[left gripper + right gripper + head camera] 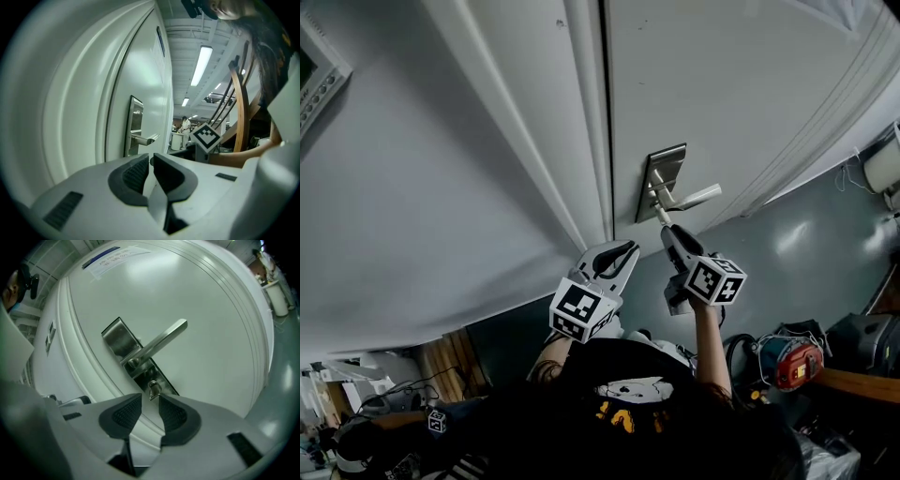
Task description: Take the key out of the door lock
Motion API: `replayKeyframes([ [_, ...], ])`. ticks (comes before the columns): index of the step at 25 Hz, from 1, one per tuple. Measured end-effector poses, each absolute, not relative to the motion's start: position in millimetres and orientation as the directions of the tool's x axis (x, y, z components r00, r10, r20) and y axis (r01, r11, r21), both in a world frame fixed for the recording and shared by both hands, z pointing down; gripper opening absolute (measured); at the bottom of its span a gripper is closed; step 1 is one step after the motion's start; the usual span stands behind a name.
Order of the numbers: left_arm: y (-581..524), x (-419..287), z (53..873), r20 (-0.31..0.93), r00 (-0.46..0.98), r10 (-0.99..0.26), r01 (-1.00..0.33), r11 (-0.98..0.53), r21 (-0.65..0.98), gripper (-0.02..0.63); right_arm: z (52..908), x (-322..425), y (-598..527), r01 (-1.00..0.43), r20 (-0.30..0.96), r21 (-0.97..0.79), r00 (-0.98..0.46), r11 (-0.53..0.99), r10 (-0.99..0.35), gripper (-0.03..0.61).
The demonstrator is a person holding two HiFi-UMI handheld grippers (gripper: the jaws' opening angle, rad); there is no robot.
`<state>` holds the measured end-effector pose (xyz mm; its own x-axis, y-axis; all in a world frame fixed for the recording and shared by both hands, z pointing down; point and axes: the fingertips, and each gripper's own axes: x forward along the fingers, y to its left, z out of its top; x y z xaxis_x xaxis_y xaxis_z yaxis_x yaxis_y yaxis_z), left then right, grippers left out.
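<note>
A small metal key [153,390] sticks out of the steel lock plate [123,339] below the lever handle [161,341] of a white door. My right gripper [150,401] is open, and the key's head stands just beyond the fingertips, in line with the gap; the pads do not press on it. In the head view the right gripper [667,231] points up at the lock plate [663,173]. My left gripper [622,253] hangs lower left of it, away from the door, its jaws together and empty. The left gripper view shows the left gripper [151,160] and the handle [143,139] beyond.
The white door frame [534,159] runs beside the door's edge. A control panel [314,75] hangs on the wall at upper left. A red machine [787,362], cables and other gear lie on the floor at right. A far-off person [186,123] stands by a white bin.
</note>
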<state>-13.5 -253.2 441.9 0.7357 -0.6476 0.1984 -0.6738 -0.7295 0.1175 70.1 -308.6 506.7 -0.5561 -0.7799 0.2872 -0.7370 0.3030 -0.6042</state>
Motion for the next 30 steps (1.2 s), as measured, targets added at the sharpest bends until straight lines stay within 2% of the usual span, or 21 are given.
replayKeyframes([
  [3, -255.8, -11.9, 441.7, 0.197, 0.744, -0.638, -0.664, -0.738, 0.119, 0.035, 509.4, 67.9, -318.1, -0.699, 0.275, -0.654, -0.575, 0.289, -0.77, 0.152],
  [11, -266.0, -13.6, 441.5, 0.193, 0.752, -0.63, -0.656, -0.746, 0.119, 0.035, 508.6, 60.5, -337.6, -0.618, 0.223, -0.744, -0.588, 0.254, -0.778, 0.153],
  [14, -269.1, -14.1, 441.9, 0.194, 0.754, -0.627, -0.652, -0.749, 0.117, 0.035, 511.6, 59.7, -342.0, -0.603, 0.217, -0.761, -0.582, 0.238, -0.783, 0.135],
  [18, -272.8, -15.4, 442.3, 0.196, 0.757, -0.624, -0.65, -0.751, 0.118, 0.035, 514.3, 62.2, -347.4, -0.581, 0.199, -0.785, -0.562, 0.212, -0.803, 0.074],
  [30, -278.2, -15.8, 447.8, 0.208, 0.765, -0.609, -0.639, -0.759, 0.126, 0.035, 516.4, 63.9, -349.5, -0.428, 0.132, -0.893, -0.544, 0.138, -0.829, 0.044],
])
